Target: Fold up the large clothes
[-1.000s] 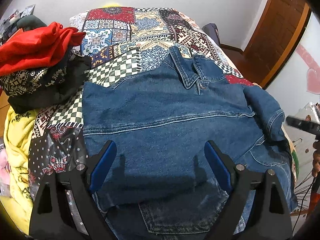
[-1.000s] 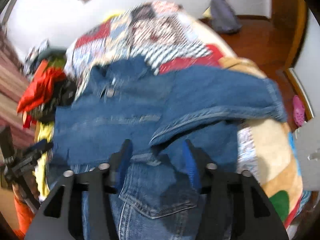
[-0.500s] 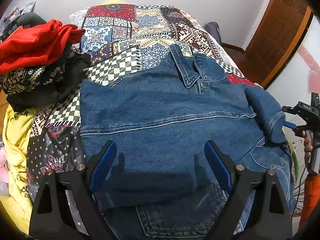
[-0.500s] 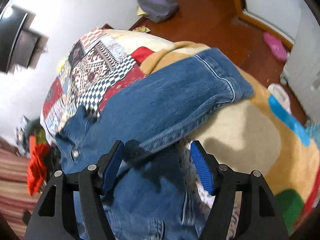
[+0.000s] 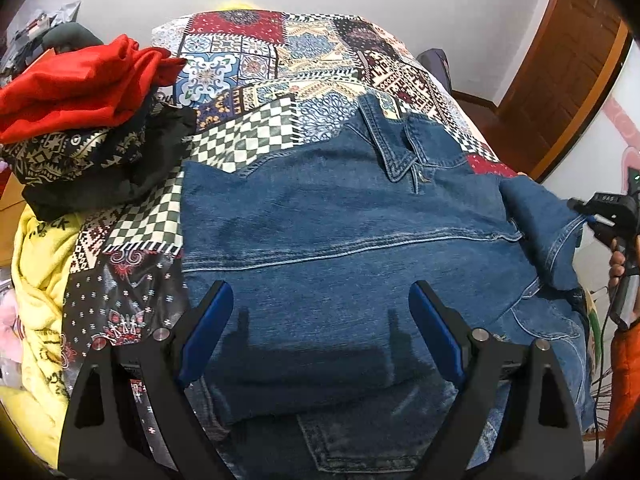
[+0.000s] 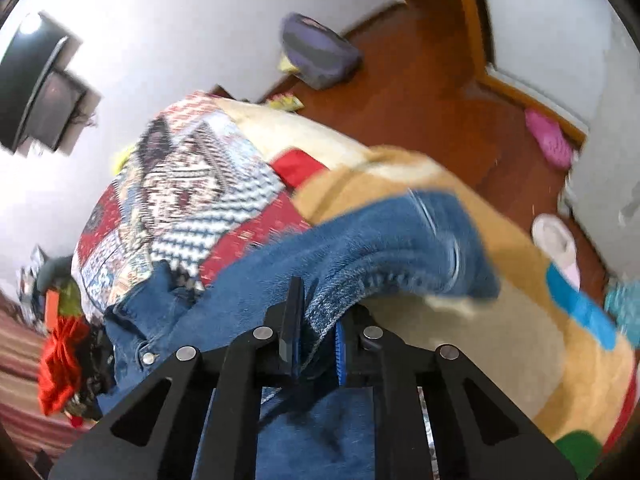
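Note:
A blue denim jacket (image 5: 340, 232) lies back-up on the patchwork bedspread (image 5: 256, 60), collar at the far side. Its left sleeve is folded in; its right sleeve (image 5: 540, 224) hangs at the bed's right edge. My left gripper (image 5: 320, 316) is open and empty, hovering above the jacket's lower back. My right gripper (image 6: 316, 340) is shut on the right sleeve (image 6: 384, 244) and lifts it; it also shows at the right edge of the left wrist view (image 5: 600, 220).
A pile of clothes with a red garment (image 5: 80, 84) on top sits at the bed's far left, above a yellow garment (image 5: 36, 280). A purple bag (image 6: 320, 52), a pink slipper (image 6: 548, 144) and a white slipper (image 6: 556, 244) lie on the wooden floor.
My right gripper has moved to the jacket's right sleeve and closed on it, raising it off the bed. My left gripper has stayed almost still and open.

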